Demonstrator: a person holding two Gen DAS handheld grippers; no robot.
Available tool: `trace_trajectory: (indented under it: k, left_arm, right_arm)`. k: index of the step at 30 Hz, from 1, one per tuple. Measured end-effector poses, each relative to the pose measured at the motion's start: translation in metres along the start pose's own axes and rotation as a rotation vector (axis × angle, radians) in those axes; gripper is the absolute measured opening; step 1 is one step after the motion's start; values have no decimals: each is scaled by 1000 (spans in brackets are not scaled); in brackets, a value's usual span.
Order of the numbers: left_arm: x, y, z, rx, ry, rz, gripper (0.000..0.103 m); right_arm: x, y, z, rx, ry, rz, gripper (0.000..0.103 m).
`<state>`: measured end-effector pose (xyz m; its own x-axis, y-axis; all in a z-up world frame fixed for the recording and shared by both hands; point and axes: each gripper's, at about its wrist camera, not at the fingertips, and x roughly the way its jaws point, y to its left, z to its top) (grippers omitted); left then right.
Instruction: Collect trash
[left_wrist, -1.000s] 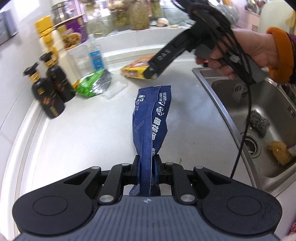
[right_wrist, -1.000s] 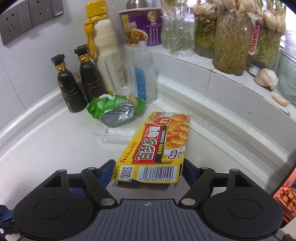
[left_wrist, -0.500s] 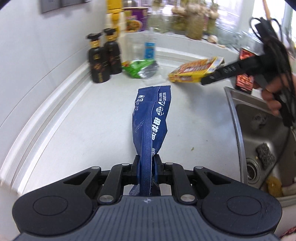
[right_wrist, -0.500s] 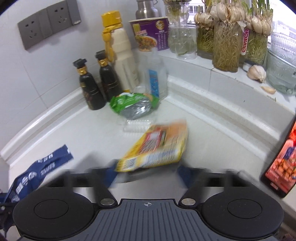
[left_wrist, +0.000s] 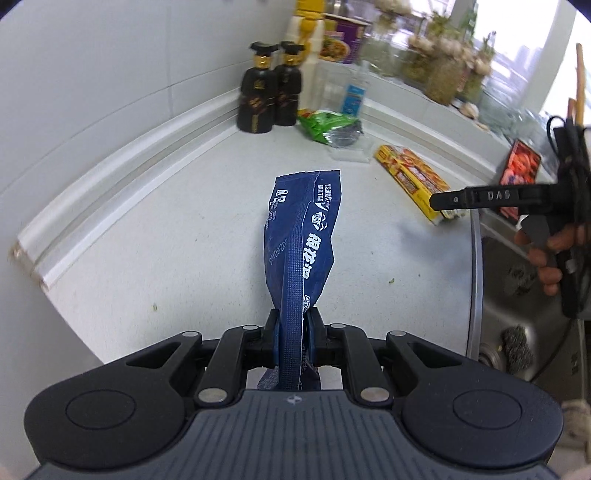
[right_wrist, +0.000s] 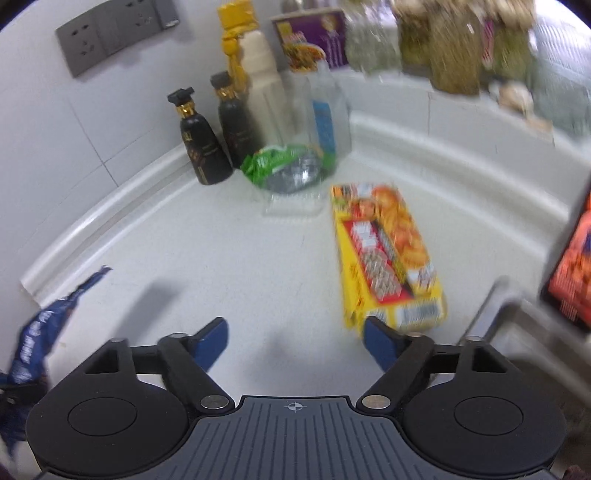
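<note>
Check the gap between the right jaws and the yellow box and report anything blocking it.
Nothing visible blocks it. The right gripper is open; the yellow box lies flat on the counter just ahead, its near end beside the right-hand finger, off-centre from the gap.

The blue wrapper (left_wrist: 301, 243) is thin, crinkly plastic with a soft shine. The yellow box (right_wrist: 388, 258) looks like smooth, shiny card. The desk (left_wrist: 192, 229) is pale, smooth and speckled. The sink (left_wrist: 517, 302) is dull grey metal. Both black bottles (left_wrist: 267, 94) are glossy.
</note>
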<state>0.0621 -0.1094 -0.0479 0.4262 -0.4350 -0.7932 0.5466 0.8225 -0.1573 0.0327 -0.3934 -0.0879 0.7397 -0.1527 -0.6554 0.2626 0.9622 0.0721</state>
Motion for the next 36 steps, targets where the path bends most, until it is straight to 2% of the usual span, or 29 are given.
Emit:
trace_trajectory:
  k: [3, 12, 17, 22, 25, 28, 33, 36]
  left_arm:
    - [1, 0, 1, -51, -6, -9, 12]
    - [7, -3, 6, -98, 7, -16, 12]
    - [8, -4, 7, -112, 13, -14, 12]
    - [7, -3, 6, -111, 21, -17, 12]
    - [5, -1, 5, -121, 21, -17, 12]
    - [3, 0, 4, -128, 17, -17, 12]
    - [-2, 4, 1, -145, 3, -14, 12]
    - [-6, 8, -2, -164, -2, -7, 12]
  right_arm:
    - [19, -5, 7, -78, -22, -68, 94]
    - [67, -29, 27, -82, -7, -84, 95]
    - [79, -34, 30, -130, -2, -114, 96]
    - [85, -41, 34, -117, 17, -123, 96]
    - [87, -45, 37, -85, 26, -123, 93]
    - [86, -47, 37, -70, 27, -141, 78]
    - [81, -38, 35, -111, 18, -188, 75]
    - [79, -36, 34, -128, 11, -179, 75]
